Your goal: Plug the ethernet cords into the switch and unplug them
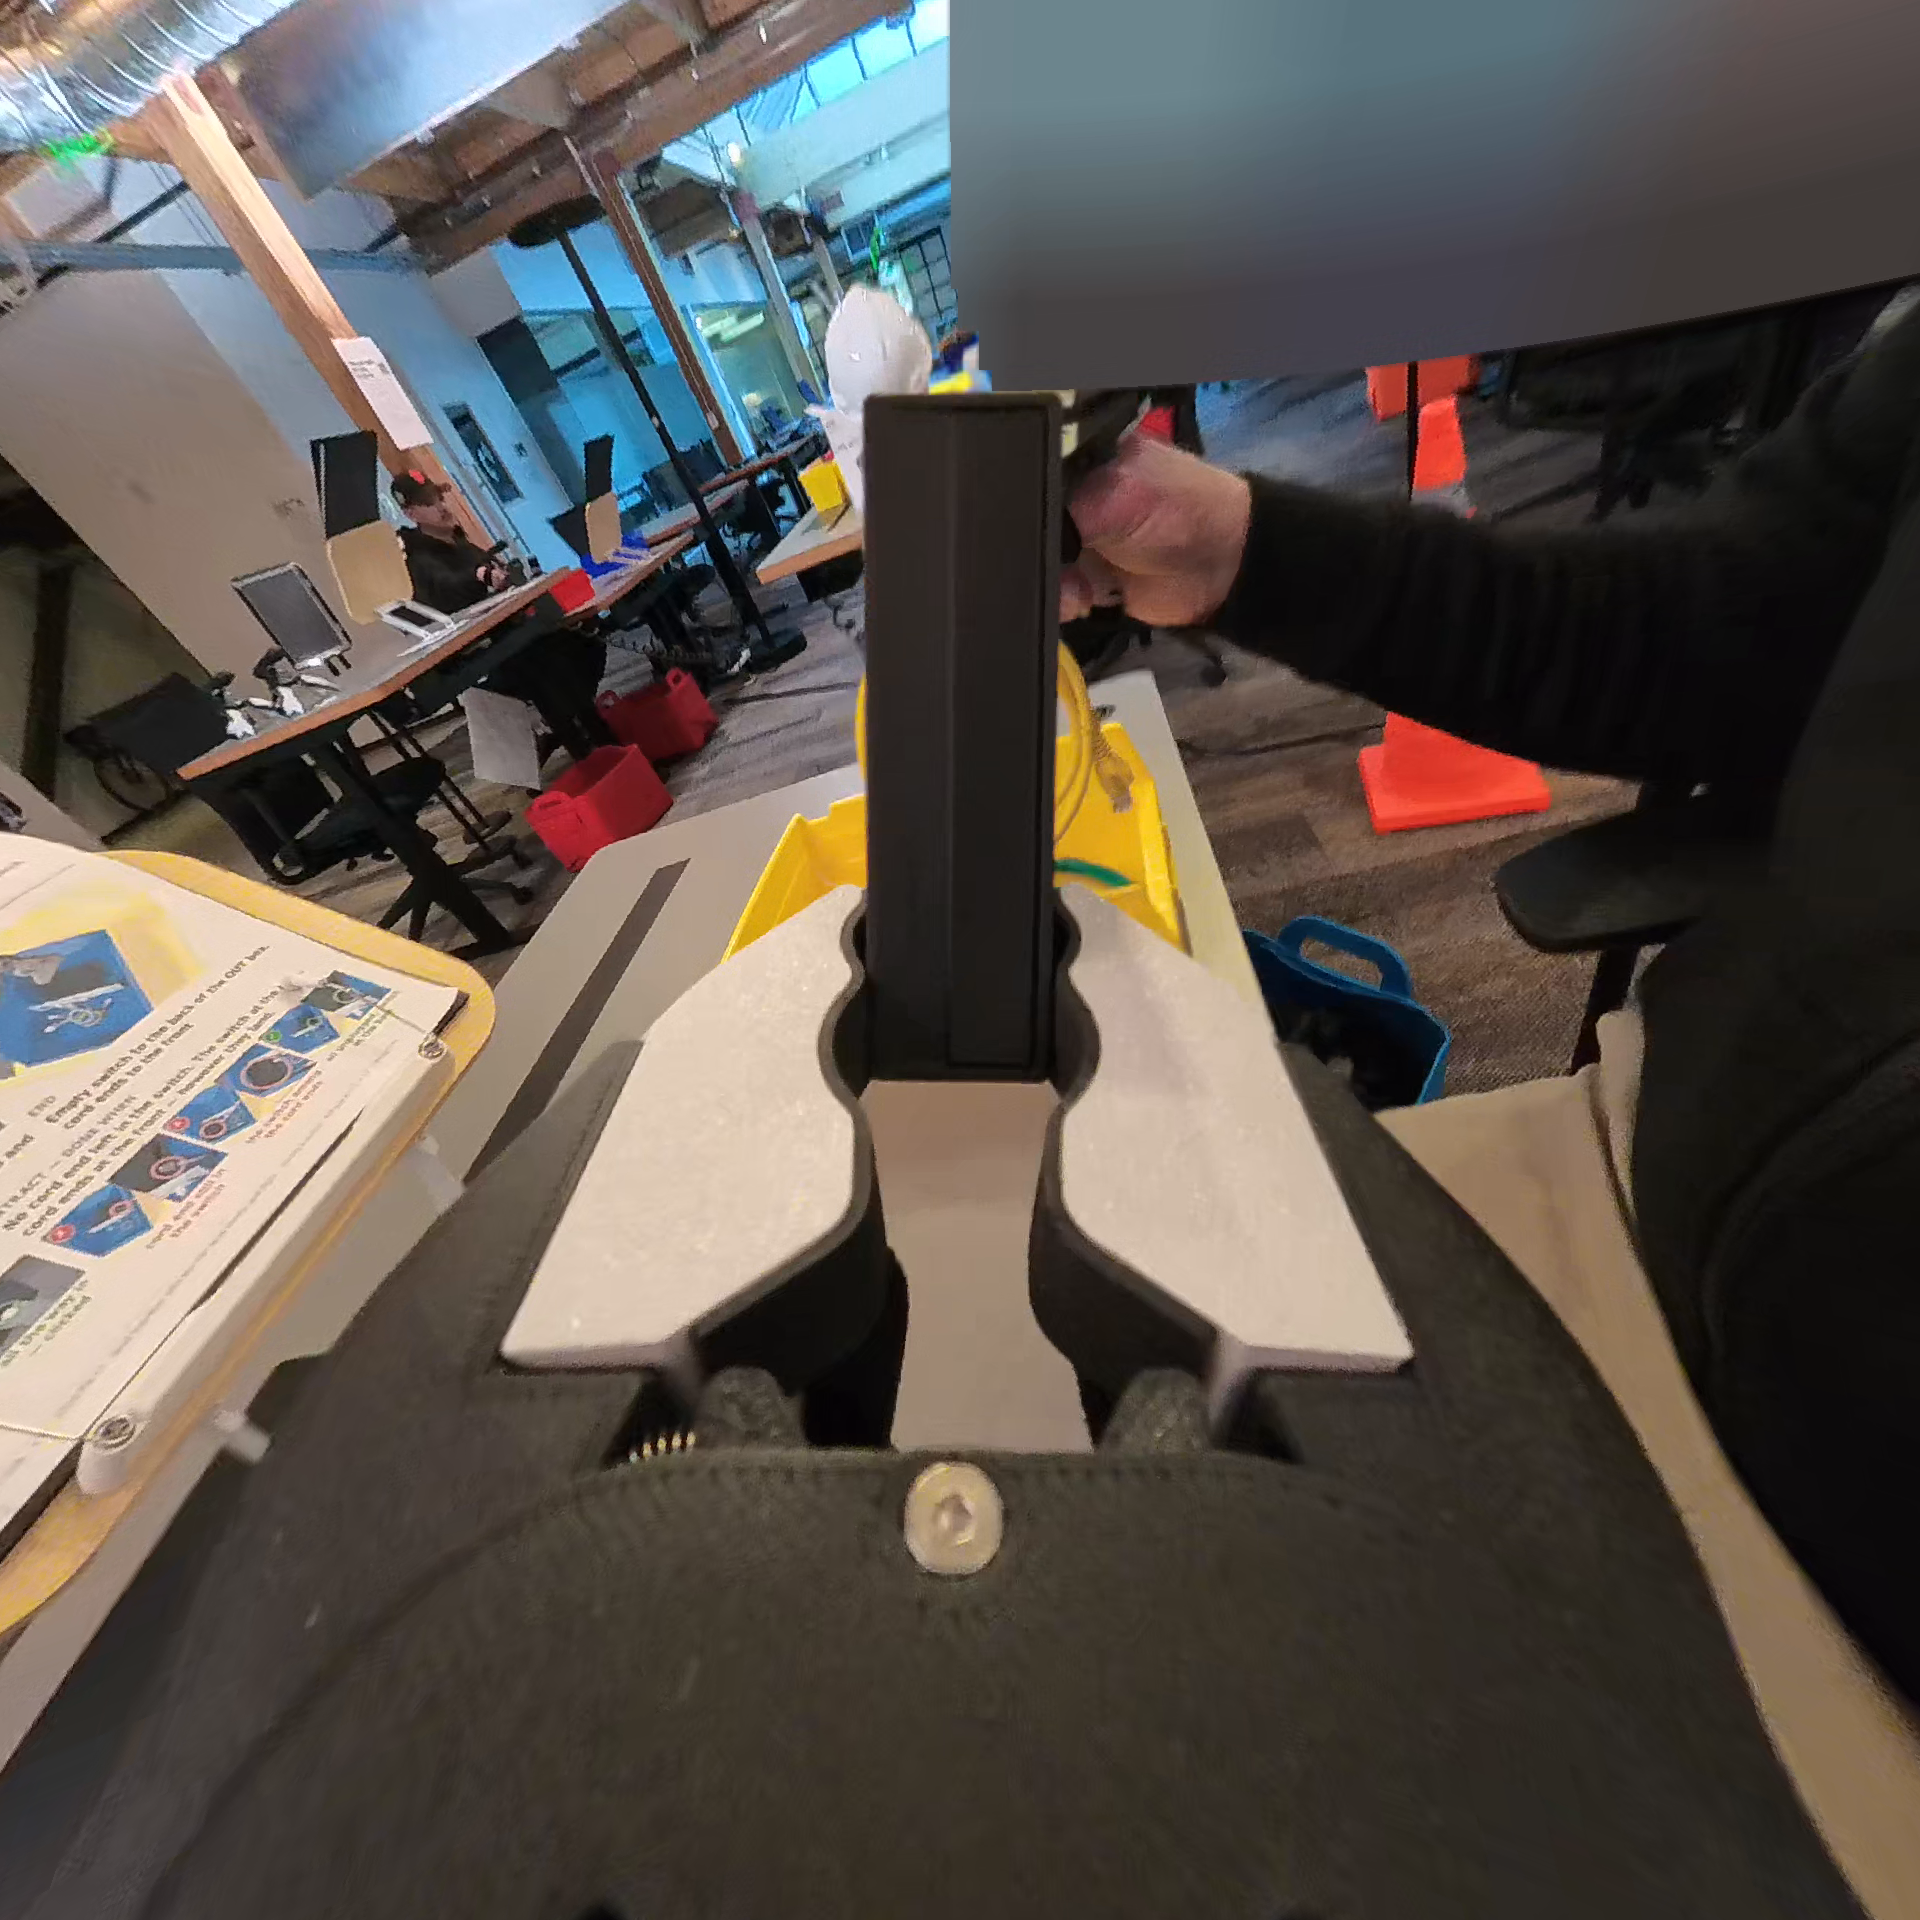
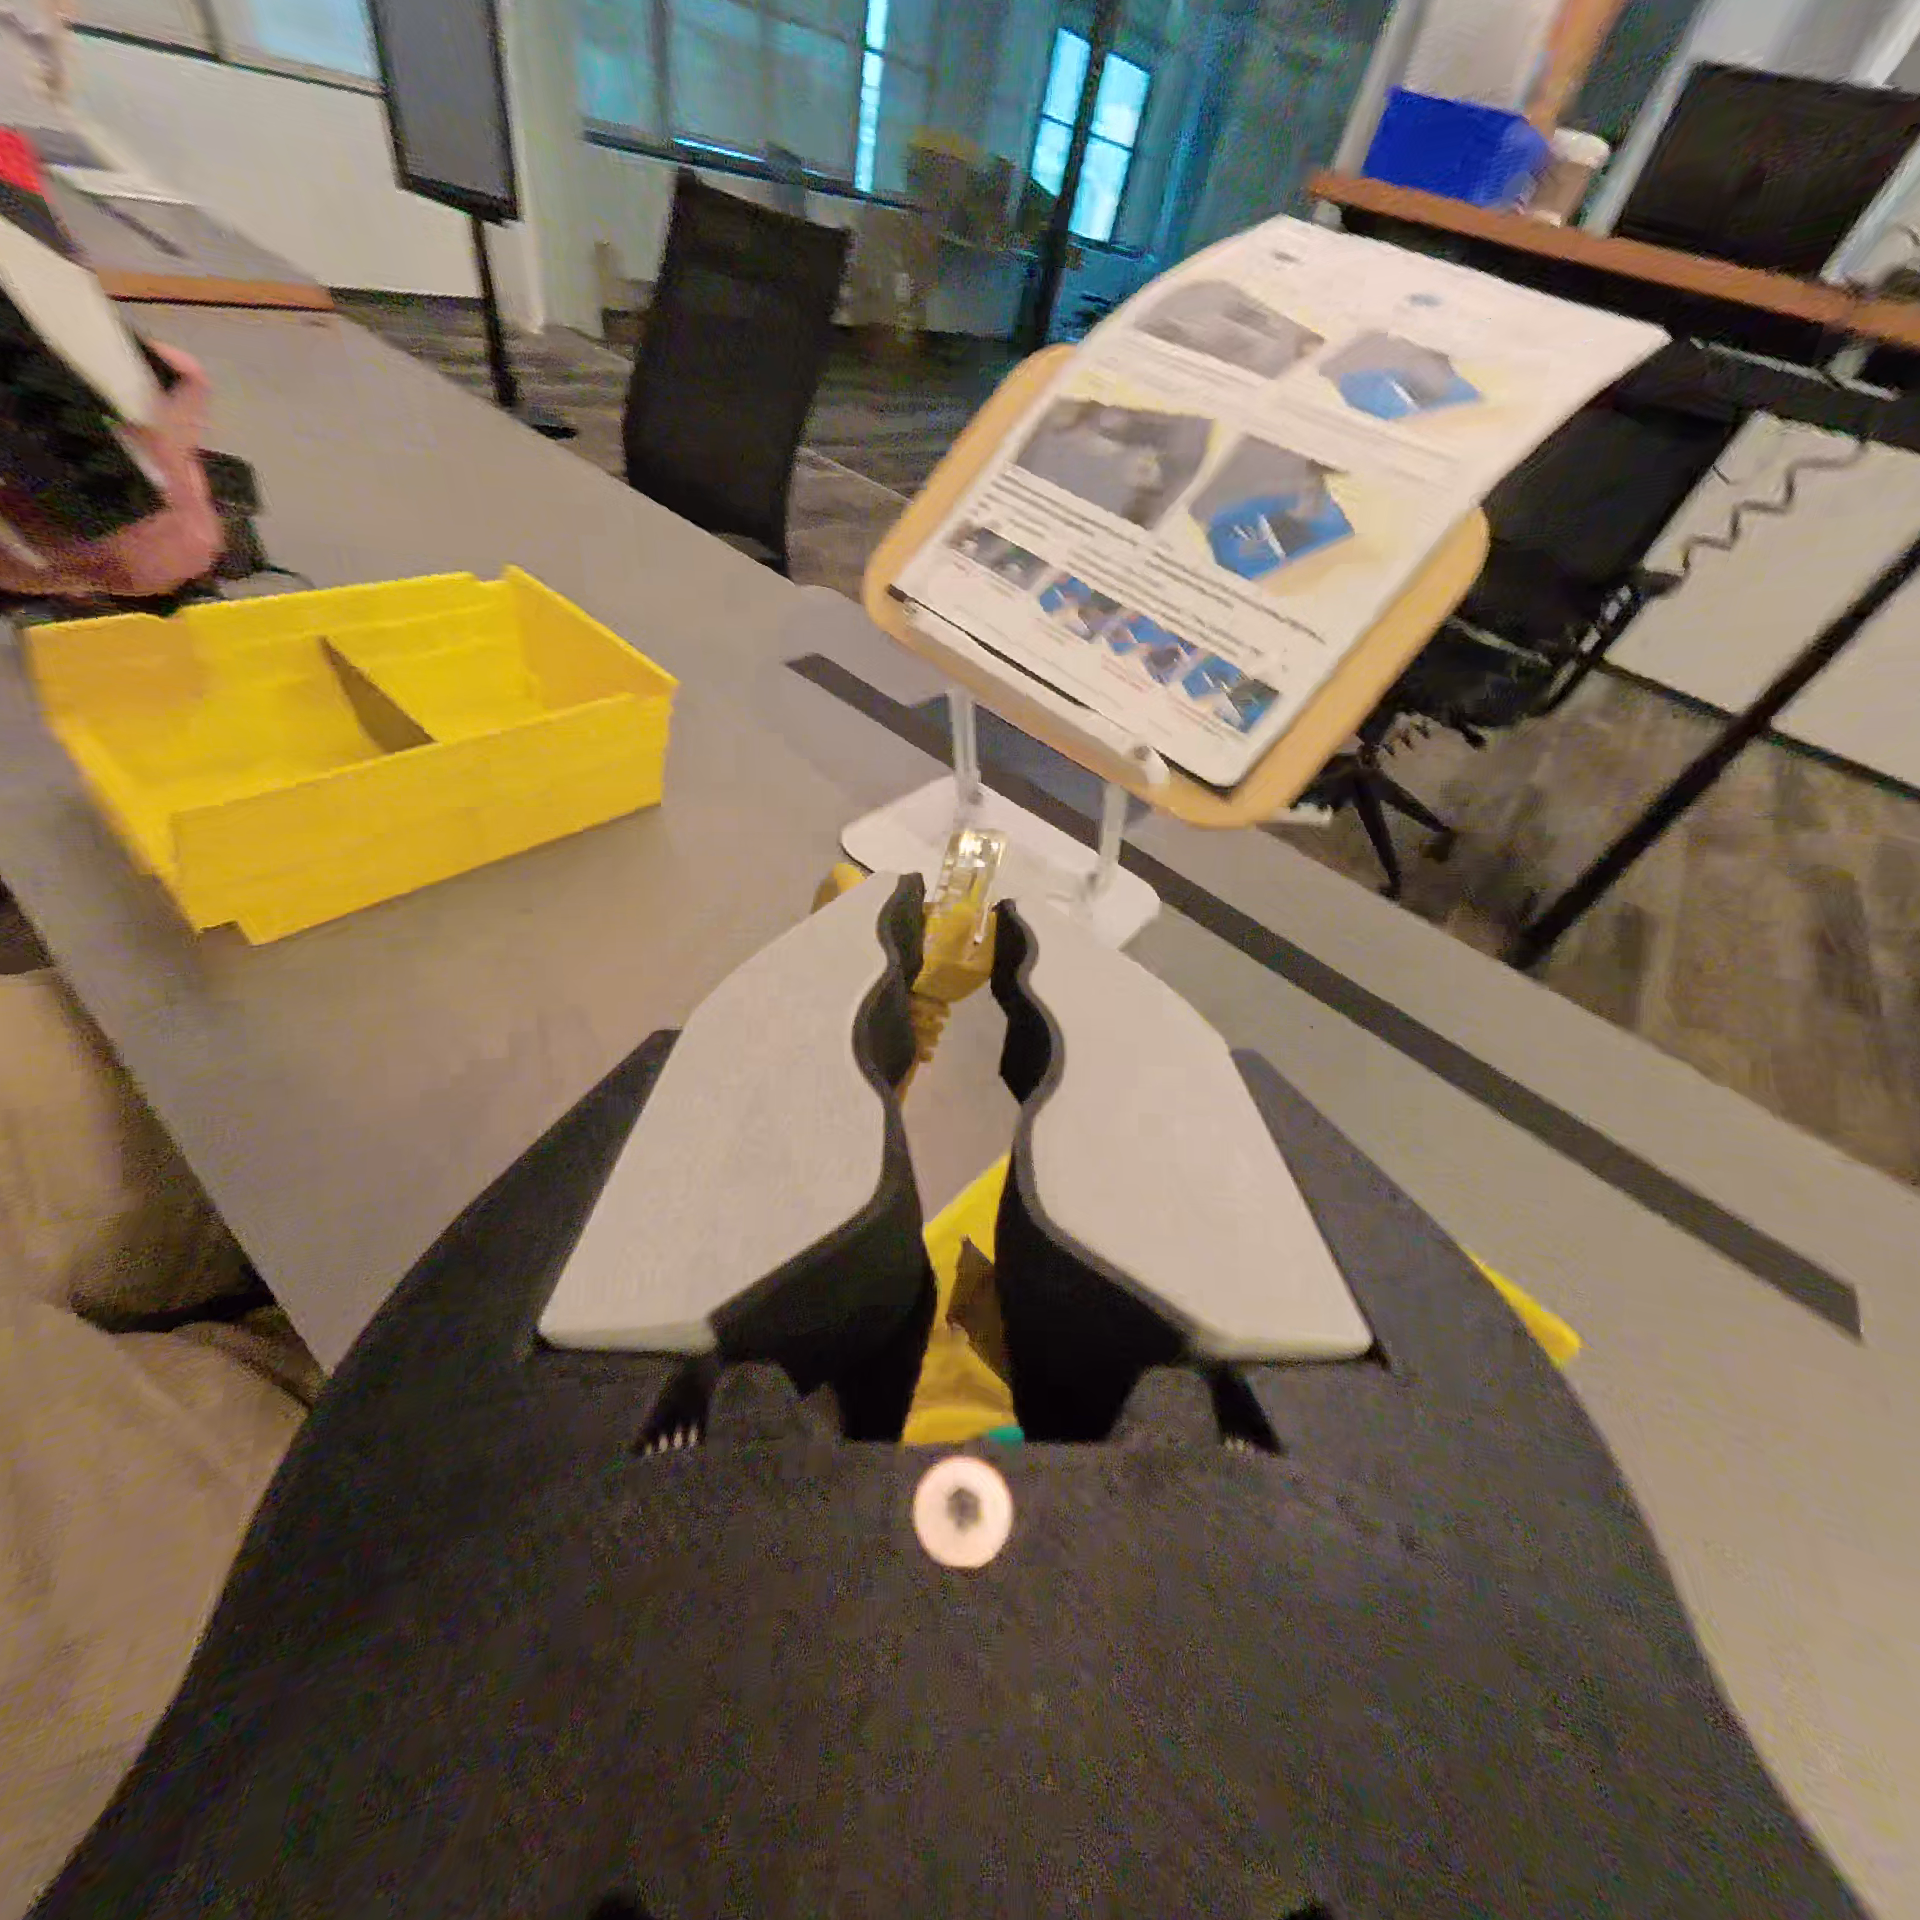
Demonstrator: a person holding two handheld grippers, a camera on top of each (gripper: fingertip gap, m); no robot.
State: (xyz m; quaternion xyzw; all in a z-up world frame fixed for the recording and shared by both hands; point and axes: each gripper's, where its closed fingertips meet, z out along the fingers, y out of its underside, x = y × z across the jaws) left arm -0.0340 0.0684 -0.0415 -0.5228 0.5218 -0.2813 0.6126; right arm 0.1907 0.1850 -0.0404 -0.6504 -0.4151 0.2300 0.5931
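My left gripper (image 1: pixel 961 935) is shut on the black switch (image 1: pixel 956 727) and holds it upright and edge-on above the grey table; its ports do not show. Behind it a yellow ethernet cord (image 1: pixel 1091 748) hangs over a yellow bin (image 1: pixel 790 883). My right gripper (image 2: pixel 951 914) is shut on the yellow ethernet cord (image 2: pixel 940 971) just behind its clear plug (image 2: pixel 971 857), which points forward past the fingertips. In the left wrist view only the hand (image 1: pixel 1153 530) holding the right gripper shows, beside the switch.
A second yellow bin (image 2: pixel 416 790) with a divider sits on the grey table (image 2: pixel 623 1039) at left. An instruction sheet on a wooden stand (image 2: pixel 1174 582) is ahead, also seen in the left wrist view (image 1: pixel 208 1091). A green cord (image 1: pixel 1091 878) lies in the near bin. Chairs and orange cones stand beyond. My hands' fingertips stand some 25 cm from each other.
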